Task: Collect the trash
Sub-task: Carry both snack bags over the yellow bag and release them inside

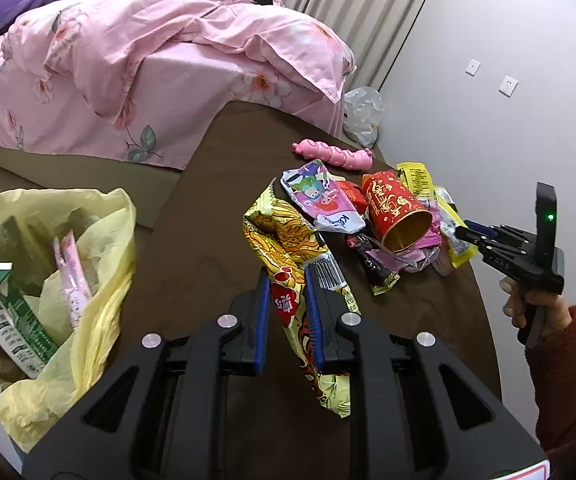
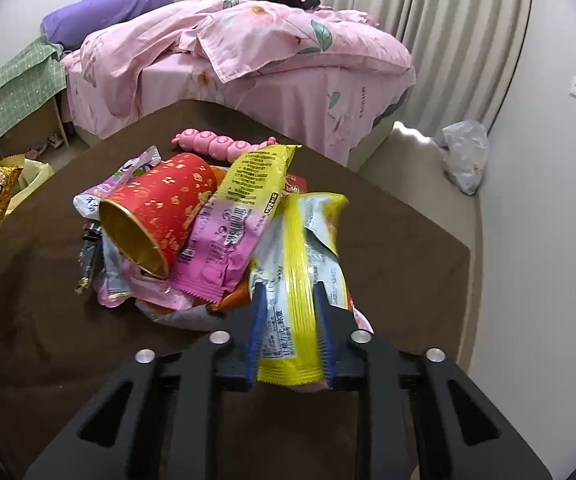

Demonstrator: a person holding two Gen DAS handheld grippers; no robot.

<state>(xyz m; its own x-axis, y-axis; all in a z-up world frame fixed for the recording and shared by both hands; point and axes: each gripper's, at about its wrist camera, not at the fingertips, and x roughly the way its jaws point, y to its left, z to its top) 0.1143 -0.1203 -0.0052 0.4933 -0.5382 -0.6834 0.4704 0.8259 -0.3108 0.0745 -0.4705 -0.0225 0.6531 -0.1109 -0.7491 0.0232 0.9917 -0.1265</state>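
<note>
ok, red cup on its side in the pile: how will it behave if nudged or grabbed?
The red cup lies on its side atop loose wrappers, so it probably rolls or slides if nudged. It looks like thin paper: likely light and easily crushed. Its open rim seems the easiest grab.

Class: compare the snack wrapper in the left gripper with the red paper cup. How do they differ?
The snack wrapper is flat, crinkled, yellow-patterned foil; the red paper cup is rigid and round. The wrapper hangs pinched in the left gripper; the cup lies on its side on the pile, ungripped. Both are trash.
</note>
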